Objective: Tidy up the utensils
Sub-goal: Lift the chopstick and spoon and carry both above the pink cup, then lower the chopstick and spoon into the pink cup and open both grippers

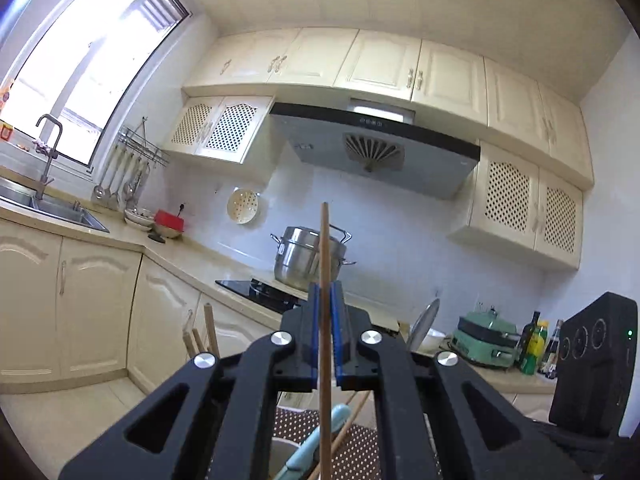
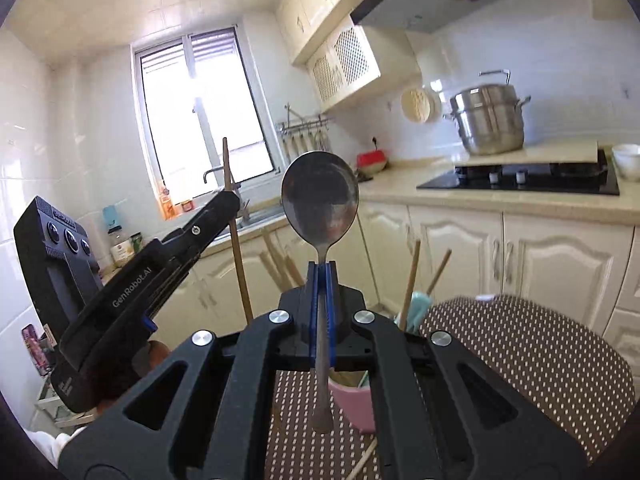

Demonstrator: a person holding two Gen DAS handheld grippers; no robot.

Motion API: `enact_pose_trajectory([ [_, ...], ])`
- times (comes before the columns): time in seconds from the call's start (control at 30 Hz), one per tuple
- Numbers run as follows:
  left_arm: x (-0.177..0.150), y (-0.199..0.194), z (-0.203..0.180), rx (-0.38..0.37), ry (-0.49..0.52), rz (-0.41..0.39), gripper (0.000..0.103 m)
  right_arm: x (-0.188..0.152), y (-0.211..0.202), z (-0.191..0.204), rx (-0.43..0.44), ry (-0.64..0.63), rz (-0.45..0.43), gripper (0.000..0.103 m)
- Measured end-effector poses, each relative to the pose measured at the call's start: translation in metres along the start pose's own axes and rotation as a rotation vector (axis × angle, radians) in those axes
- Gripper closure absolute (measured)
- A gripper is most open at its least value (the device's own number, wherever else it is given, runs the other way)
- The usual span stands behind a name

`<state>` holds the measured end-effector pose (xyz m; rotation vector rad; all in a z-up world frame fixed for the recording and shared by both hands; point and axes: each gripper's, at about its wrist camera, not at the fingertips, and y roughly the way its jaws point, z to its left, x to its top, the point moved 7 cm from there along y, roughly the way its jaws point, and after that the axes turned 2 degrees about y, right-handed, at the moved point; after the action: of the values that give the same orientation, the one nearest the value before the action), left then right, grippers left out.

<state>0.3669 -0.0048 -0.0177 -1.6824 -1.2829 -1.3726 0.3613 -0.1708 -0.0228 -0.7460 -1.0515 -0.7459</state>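
My left gripper [image 1: 326, 292] is shut on a wooden chopstick [image 1: 325, 248] that stands upright between its blue pads, well above the table. The right wrist view shows the same left gripper [image 2: 230, 196] from the side, with the chopstick [image 2: 236, 240] through it. My right gripper [image 2: 321, 270] is shut on the handle of a metal spoon [image 2: 320, 196], bowl up. Below the grippers stand a white cup [image 1: 282, 456] with a light blue utensil [image 1: 316, 440] and a pink cup [image 2: 354, 404] with chopsticks [image 2: 410, 284] on a brown dotted tablecloth [image 2: 520, 352].
A counter [image 2: 500, 200] runs behind with a black hob [image 2: 520, 180], a steel steamer pot [image 2: 488, 118] and a white bowl [image 2: 626, 160]. A sink [image 1: 48, 204] lies under the window. Bottles [image 1: 534, 344] and a green cooker [image 1: 486, 338] stand at the right.
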Motion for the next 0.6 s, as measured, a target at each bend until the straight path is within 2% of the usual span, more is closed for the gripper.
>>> enact_pose_trajectory([
  [0.27,0.002,0.021,0.026,0.033,-0.010,-0.090,0.098,0.006,0.031,-0.001,-0.060,-0.026,-0.072,0.099],
  [0.4,0.001,0.033,0.033,0.005,-0.018,-0.101,0.098,0.000,0.043,-0.006,-0.077,-0.030,-0.085,0.099],
  [0.6,-0.011,0.041,0.033,0.014,0.025,-0.108,0.098,-0.011,0.052,-0.008,-0.092,-0.052,-0.081,0.099],
])
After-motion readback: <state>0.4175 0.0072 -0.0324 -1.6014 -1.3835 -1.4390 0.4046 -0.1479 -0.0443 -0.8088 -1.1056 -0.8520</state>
